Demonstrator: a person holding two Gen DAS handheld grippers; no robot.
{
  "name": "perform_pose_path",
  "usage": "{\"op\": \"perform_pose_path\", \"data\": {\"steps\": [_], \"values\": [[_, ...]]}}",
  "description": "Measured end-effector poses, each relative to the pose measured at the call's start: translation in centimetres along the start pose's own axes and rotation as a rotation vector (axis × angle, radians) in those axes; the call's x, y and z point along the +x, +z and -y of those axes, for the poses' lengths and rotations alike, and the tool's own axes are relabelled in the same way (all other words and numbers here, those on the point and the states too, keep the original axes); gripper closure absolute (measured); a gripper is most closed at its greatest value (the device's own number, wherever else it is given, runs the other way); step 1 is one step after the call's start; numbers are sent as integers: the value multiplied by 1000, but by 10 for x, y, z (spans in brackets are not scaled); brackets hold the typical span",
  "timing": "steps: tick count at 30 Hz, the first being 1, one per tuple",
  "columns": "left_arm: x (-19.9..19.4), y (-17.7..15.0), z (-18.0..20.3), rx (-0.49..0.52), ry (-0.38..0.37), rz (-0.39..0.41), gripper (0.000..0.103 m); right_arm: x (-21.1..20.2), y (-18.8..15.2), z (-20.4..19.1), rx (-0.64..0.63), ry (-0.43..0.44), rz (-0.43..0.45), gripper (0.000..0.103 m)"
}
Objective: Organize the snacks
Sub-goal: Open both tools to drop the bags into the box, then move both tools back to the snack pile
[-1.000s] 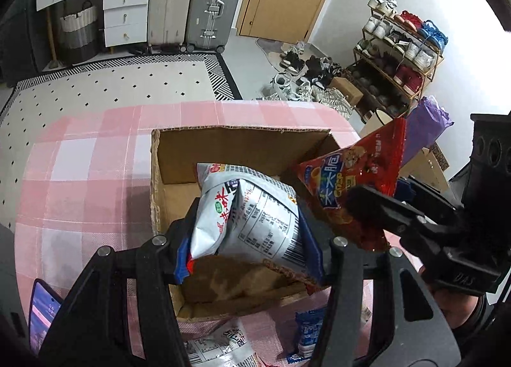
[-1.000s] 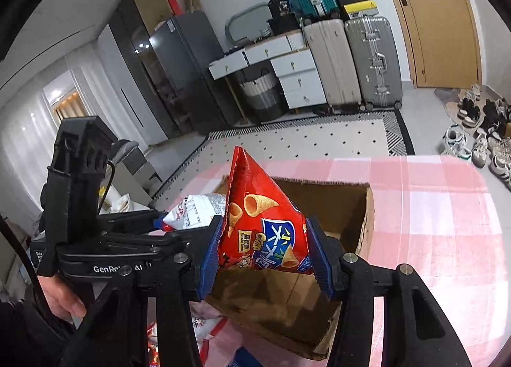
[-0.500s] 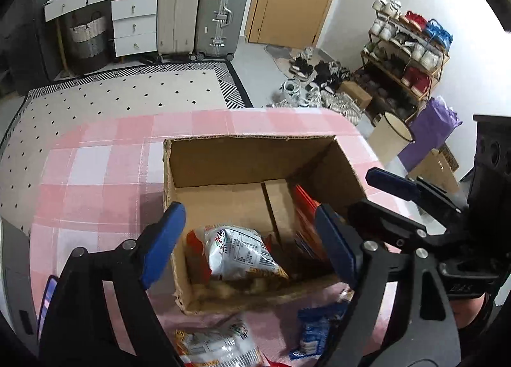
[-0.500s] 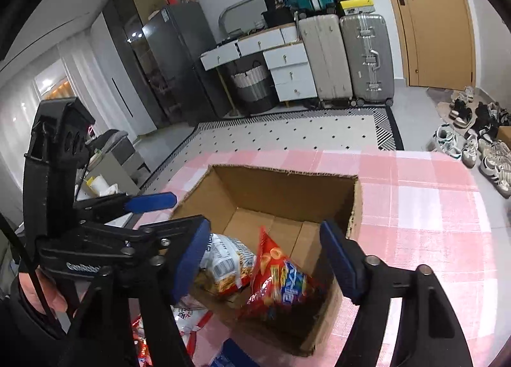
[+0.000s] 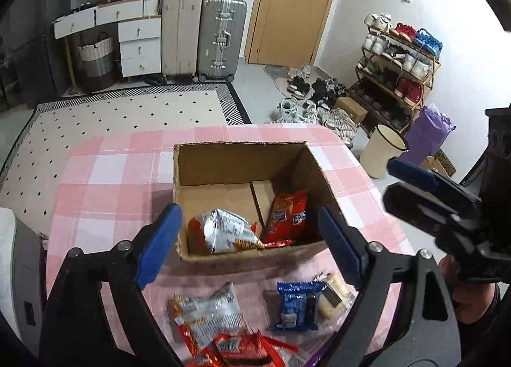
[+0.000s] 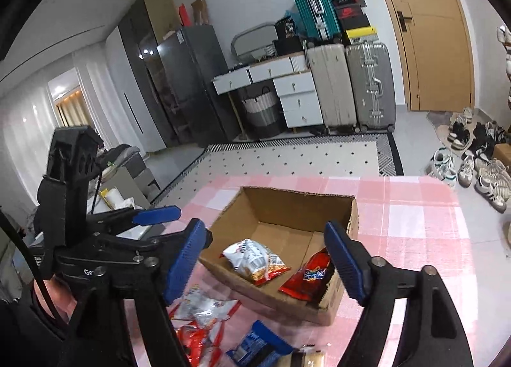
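An open cardboard box (image 5: 242, 156) (image 6: 351, 217) stands on the pink checked tablecloth. Inside it lie a silver snack bag (image 5: 223, 231) (image 6: 252, 258) and a red snack bag (image 5: 287, 217) (image 6: 311, 280). My left gripper (image 5: 249, 245) hangs over the box's near edge, jaws opening, nothing between them. My right gripper (image 6: 265, 261) hovers above the box, jaws also opening and empty. In front of the box lie a silver-red bag (image 5: 207, 312) (image 6: 204, 306), a blue packet (image 5: 297, 306) (image 6: 255, 344), a pale wrapped snack (image 5: 332, 296) and red packets (image 5: 242, 351).
The right gripper (image 5: 415, 188) shows at the right in the left wrist view; the left gripper (image 6: 153, 217) shows at the left in the right wrist view. Beyond the table are a dotted rug (image 5: 127, 118), suitcases (image 5: 204, 35), a shoe rack (image 5: 399, 63) and a cream bin (image 5: 383, 153).
Both grippers opened and let go of their bags: the silver bag and the red bag dropped into the box. Both grippers then pulled back and up from the box.
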State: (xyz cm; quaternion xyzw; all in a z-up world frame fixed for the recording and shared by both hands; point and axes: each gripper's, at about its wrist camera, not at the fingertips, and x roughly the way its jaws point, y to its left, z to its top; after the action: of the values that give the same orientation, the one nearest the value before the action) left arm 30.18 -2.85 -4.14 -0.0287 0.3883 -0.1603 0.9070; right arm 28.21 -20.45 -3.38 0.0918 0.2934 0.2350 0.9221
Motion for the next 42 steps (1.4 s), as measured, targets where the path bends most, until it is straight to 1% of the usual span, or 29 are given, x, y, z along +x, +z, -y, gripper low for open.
{"op": "perform_pose_path", "data": {"steps": [3,5,6,7,11,14,16,17,20,23,26,31,35,37,40,42], "values": [[-21,-10,3,-4,4,20,14,-23,-3,-14,-30,-4,28,19],[-34,-18,5,-8,6,32,8,-37,-5,-24,-42,-4,46,15],[-42,-23,6,-11,9,42,2,-45,-7,-28,-46,-5,58,14],[-51,-28,7,-13,14,61,1,-53,-10,-32,-48,-5,72,14],[-80,-44,6,-25,-1,104,1,-81,-21,-45,-58,-5,109,13],[-101,-58,7,-34,-12,125,1,-104,-33,-53,-65,-9,138,10],[-114,-70,7,-36,-13,140,1,-113,-37,-56,-67,-12,153,9],[-122,-77,8,-35,-11,149,1,-118,-41,-57,-65,-12,163,6],[-135,-92,8,-31,-8,161,1,-131,-54,-60,-61,-18,176,3],[-149,-115,12,-21,-2,170,1,-138,-66,-60,-52,-17,184,1],[-153,-131,16,-17,-5,168,1,-141,-81,-60,-43,-12,170,0],[-151,-165,19,-21,-18,135,1,-142,-107,-63,-50,-16,124,0],[-142,-190,16,-52,-33,100,1,-141,-139,-66,-55,-6,84,0],[-139,-202,16,-49,-42,83,1,-137,-153,-67,-53,-1,54,0],[-134,-218,16,-26,-12,57,1,-132,-176,-71,-50,14,-1,0],[-133,-232,10,-43,-13,49,1,-131,-189,-73,-37,38,-23,0]]}}
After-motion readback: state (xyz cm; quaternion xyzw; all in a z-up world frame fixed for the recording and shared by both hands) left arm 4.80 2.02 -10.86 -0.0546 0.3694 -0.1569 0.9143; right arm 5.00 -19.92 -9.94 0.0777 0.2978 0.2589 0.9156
